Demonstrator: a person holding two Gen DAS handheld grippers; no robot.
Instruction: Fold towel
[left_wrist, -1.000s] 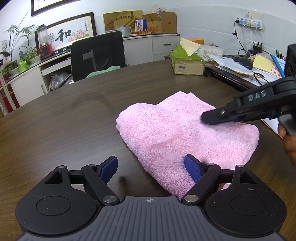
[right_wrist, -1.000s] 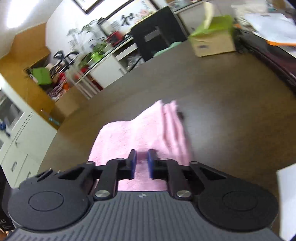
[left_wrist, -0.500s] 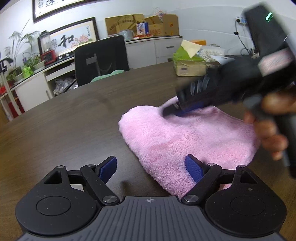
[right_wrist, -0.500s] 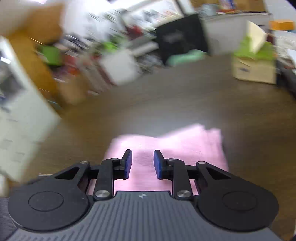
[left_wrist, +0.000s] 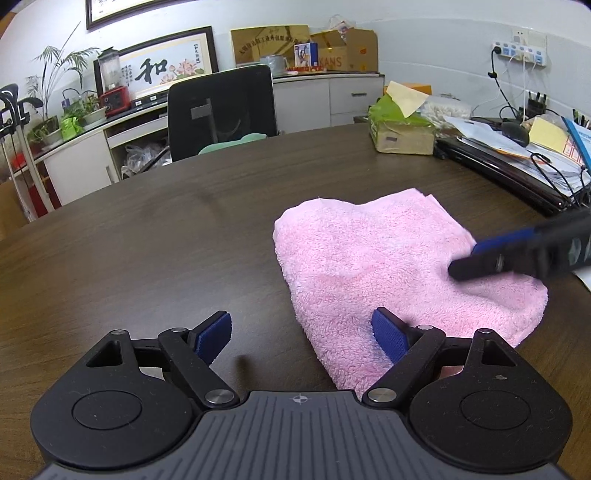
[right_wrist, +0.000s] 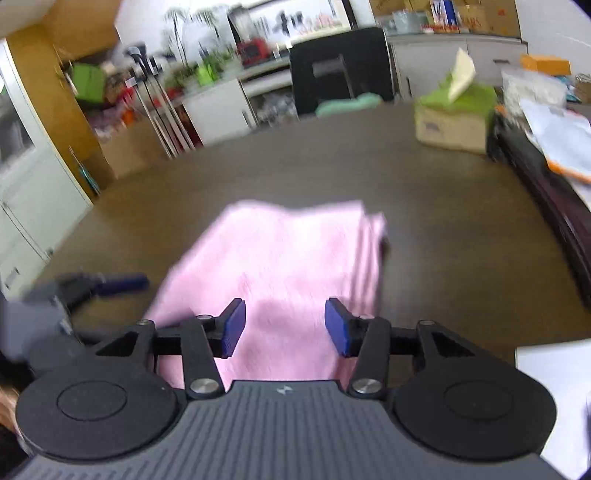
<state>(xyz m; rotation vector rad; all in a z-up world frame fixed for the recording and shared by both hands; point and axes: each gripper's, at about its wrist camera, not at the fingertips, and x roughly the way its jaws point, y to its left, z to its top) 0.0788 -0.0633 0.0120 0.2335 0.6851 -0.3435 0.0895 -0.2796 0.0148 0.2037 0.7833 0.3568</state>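
So your pink towel (left_wrist: 402, 266) is lying folded on the dark wood worktop (left_wrist: 147, 240), kind of a lumpy square. Your left gripper (left_wrist: 303, 334) has its jaws spread wide with nothing in them; the right-hand pad sits over the towel's near edge and the left-hand one over bare wood. From the left wrist view you can also see your right gripper (left_wrist: 469, 258) poking in from the side, its tips low over the towel's right part, though that view is too blurry to tell if they touch. The right wrist view fills in what that one can't: the right gripper (right_wrist: 282, 326) has its jaws apart and empty above the towel (right_wrist: 291, 254), and it shows the stacked layers along the towel's right edge. It's motion-smeared though. The tissue box (left_wrist: 402, 129) sits well apart at the back.
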